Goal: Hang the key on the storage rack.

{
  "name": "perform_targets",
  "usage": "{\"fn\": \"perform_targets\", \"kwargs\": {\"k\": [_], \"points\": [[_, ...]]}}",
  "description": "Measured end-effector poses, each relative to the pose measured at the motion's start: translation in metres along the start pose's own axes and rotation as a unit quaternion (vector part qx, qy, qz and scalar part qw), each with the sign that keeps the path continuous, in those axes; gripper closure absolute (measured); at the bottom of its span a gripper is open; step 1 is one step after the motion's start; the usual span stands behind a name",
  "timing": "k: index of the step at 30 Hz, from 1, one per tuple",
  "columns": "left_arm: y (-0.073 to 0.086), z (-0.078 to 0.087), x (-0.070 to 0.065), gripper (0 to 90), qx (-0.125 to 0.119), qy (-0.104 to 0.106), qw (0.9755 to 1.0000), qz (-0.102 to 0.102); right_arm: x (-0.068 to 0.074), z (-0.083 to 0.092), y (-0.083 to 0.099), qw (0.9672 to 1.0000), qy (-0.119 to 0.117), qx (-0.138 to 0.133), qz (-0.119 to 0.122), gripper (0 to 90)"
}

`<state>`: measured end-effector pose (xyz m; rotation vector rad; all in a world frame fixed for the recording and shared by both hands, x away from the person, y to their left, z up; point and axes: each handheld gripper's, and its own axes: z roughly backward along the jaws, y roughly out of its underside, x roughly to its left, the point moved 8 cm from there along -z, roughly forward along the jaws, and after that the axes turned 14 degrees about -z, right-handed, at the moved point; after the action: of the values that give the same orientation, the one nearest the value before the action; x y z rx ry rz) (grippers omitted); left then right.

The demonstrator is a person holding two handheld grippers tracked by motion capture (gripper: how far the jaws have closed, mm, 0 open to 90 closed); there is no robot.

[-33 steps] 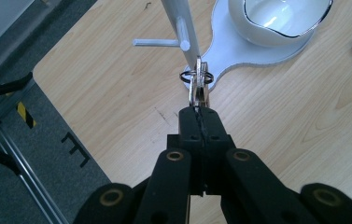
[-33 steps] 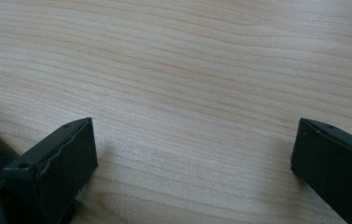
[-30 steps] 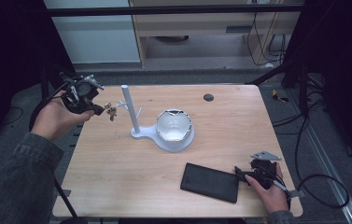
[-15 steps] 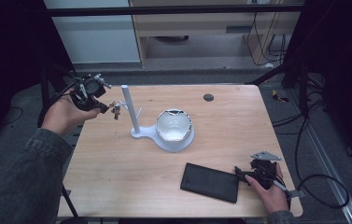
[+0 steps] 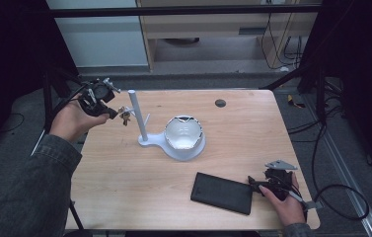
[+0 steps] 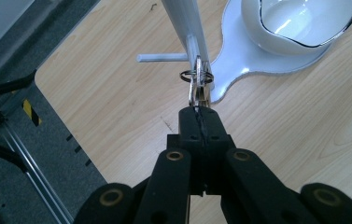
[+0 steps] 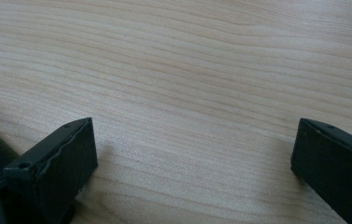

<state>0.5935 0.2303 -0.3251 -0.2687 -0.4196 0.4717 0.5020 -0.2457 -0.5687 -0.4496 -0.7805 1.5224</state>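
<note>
From above, my left gripper (image 5: 105, 109) holds the keys (image 5: 124, 115) just beside the white stand (image 5: 139, 118); they are not hung yet. Along its clamped jaws, the key ring (image 6: 197, 77) is at a peg (image 6: 162, 57). My right gripper (image 7: 192, 154) rests wide open, empty, on the table (image 7: 211, 70).
</note>
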Motion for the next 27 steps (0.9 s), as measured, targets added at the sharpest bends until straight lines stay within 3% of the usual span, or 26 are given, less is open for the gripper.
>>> {"fn": "perform_targets", "kwargs": {"k": [21,25,27], "points": [[-0.0017,-0.0069,0.0027,89.8,-0.002,0.0,1.0,0.006,-0.0001,0.0,-0.0001,1.0,0.0,0.0,0.001,0.6],[-0.0017,-0.0076,0.004,89.3,-0.014,-0.005,0.9998,0.014,-0.0001,0.0,-0.0001,1.0,0.0,0.0,0.001,0.6],[-0.0026,-0.0069,0.0042,83.1,-0.024,-0.007,0.9996,0.016,-0.0001,0.0,-0.0001,1.0,0.0,0.0,0.001,0.6]]}}
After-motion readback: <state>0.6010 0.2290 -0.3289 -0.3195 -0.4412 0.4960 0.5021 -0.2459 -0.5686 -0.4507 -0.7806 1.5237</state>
